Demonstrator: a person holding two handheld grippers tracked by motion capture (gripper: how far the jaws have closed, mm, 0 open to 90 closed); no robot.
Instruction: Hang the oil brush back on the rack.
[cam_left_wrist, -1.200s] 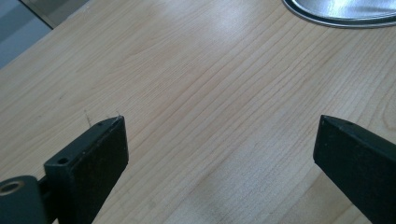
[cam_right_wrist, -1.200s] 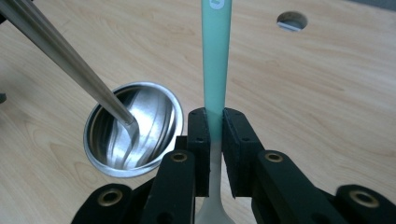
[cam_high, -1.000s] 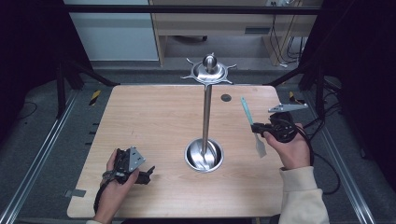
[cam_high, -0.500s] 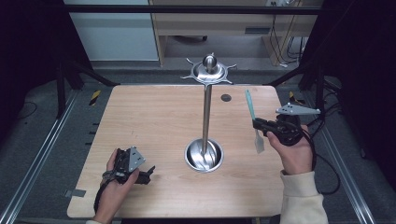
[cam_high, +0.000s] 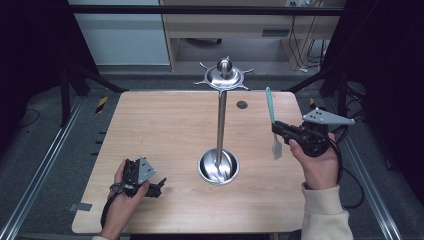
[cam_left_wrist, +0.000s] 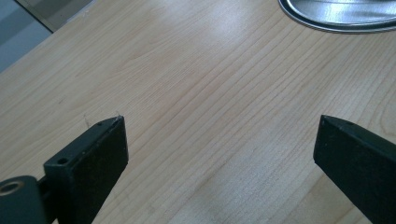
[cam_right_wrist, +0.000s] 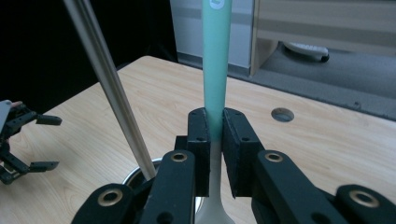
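A utensil with a teal handle (cam_high: 270, 107) and a pale flat head (cam_high: 276, 148) hangs nearly upright above the table's right side. My right gripper (cam_high: 276, 128) is shut on its neck; in the right gripper view the pads (cam_right_wrist: 201, 140) press on the handle (cam_right_wrist: 216, 56). A steel stand rises from mid-table: round base bowl (cam_high: 218, 167), thin pole (cam_high: 220, 125), hooked disc on top (cam_high: 223, 76). The pole (cam_right_wrist: 107, 84) slants just left of the held utensil. My left gripper (cam_high: 159, 186) rests near the front left edge, open, with bare wood between its fingers (cam_left_wrist: 93, 154).
The wooden table (cam_high: 165, 130) has a small round hole (cam_high: 242, 105) at the far right, seen also in the right gripper view (cam_right_wrist: 282, 114). The stand's base rim (cam_left_wrist: 336, 18) lies ahead of my left gripper. Metal frame rails run along both sides of the table.
My right gripper has risen with the utensil, carrying it higher and slightly farther back on the right. The left hand and gripper have stayed put.
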